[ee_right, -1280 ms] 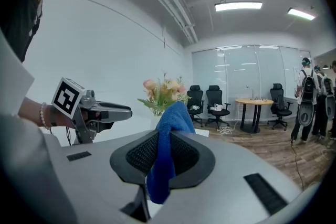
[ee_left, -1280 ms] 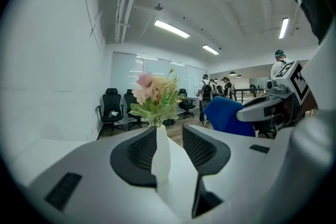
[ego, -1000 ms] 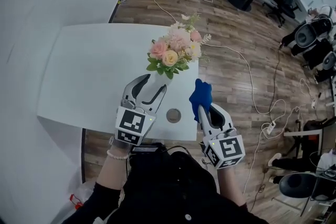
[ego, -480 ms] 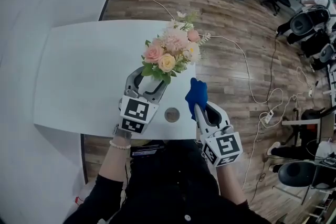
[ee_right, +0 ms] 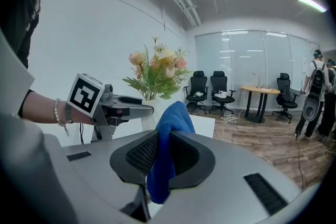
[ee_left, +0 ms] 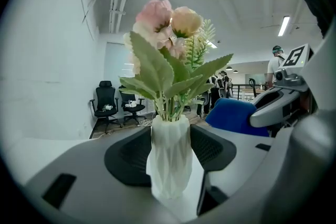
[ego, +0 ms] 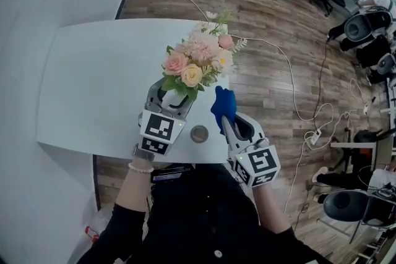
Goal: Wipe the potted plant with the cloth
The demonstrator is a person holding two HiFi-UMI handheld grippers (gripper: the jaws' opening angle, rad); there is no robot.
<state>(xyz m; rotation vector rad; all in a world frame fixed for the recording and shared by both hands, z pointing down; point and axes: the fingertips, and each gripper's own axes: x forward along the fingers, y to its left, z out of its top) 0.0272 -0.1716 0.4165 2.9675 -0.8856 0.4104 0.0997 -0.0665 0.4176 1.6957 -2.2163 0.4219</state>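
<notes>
Two grippers work at the near edge of the white table point(ego: 93, 89). The left gripper point(ego: 168, 91) has its jaws spread wide and closing, one on each side of the plant's point(ego: 195, 62) white vase point(ee_left: 169, 160). The vase stands upright between them on the table; whether the pads touch it I cannot tell. The right gripper point(ego: 224, 123) pinches the blue cloth point(ego: 223, 107), which bunches up above the jaws and hangs below them. In the head view the cloth is just right of the plant, near its leaves but apart from them.
</notes>
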